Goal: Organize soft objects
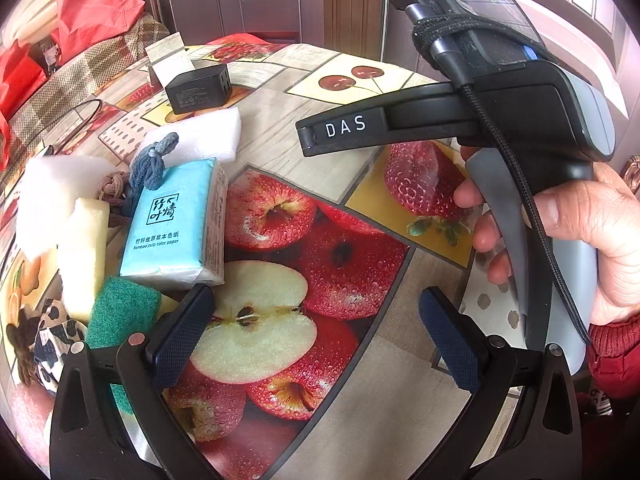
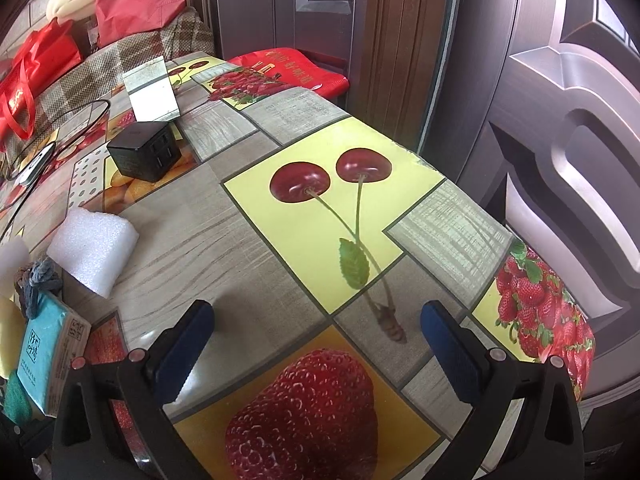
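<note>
Tissue pack lies just beyond left tongs' left finger.

At the lower left of the left wrist view, the green scouring pad was partly hidden behind a finger of the left gripper. The cow-print cloth ran out past the frame's left edge. In the right wrist view, the tissue pack was cut off at lower left, its small print unreadable.
</note>
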A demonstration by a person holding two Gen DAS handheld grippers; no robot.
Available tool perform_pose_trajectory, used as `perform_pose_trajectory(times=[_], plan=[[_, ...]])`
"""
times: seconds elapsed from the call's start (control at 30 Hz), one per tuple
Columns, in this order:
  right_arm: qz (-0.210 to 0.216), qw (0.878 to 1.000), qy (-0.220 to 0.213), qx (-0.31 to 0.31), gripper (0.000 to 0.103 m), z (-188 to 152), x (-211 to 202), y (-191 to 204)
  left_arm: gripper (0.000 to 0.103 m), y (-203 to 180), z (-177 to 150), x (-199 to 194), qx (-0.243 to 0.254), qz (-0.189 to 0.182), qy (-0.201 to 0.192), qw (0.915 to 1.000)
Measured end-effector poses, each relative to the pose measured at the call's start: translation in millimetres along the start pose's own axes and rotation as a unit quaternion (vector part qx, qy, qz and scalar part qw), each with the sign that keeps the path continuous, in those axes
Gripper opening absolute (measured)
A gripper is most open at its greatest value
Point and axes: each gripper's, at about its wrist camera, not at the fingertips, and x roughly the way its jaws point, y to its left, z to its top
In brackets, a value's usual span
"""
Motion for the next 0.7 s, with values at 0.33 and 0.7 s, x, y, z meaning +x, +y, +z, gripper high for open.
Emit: perform_pose_trajectory(times=[0.33, 0.7], plan=[[0.001, 1.000, 0.000, -0.002, 0.103, 0.1, 0.4, 2.1, 0.102, 0.0, 0.0, 0.0, 0.000, 0.000, 0.000, 1.0000], [0.001, 1.000, 0.000, -0.002, 0.103, 0.0, 0.4, 2.4, 0.102, 0.0, 0.0, 0.0, 0.000, 0.000, 0.000, 1.0000]])
